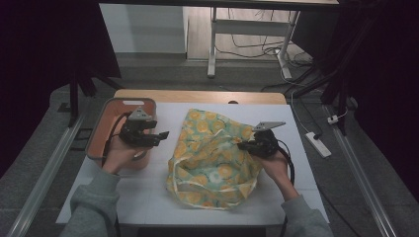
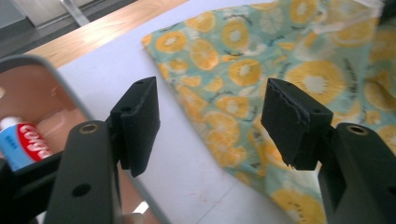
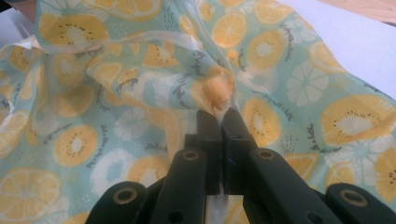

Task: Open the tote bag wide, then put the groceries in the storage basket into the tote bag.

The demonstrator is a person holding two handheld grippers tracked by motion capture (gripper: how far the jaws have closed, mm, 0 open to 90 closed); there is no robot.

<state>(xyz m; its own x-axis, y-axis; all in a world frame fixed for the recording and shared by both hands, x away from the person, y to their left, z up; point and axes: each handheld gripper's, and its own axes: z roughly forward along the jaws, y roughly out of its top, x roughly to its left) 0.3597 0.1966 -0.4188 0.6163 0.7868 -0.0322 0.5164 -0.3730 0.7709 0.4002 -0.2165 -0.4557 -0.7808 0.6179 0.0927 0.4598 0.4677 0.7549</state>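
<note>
A teal bag printed with yellow citrus slices [image 1: 212,158] lies crumpled on the white table top [image 1: 148,192]. My right gripper [image 1: 243,146] is shut on a pinched fold of the bag [image 3: 217,95] at its right side, and the fabric bunches up at the jaw tips. My left gripper [image 1: 160,135] stands open with nothing between its pads [image 2: 140,121], over the bare table just left of the bag's edge [image 2: 196,93] and beside the tub.
A pink tub with a grey rim [image 1: 101,131] stands at the table's left edge; a red, white and blue toothpaste tube [image 2: 23,142] lies inside it. A strip of wooden table edge [image 1: 197,96] runs along the back. A power strip [image 1: 318,144] lies on the floor at the right.
</note>
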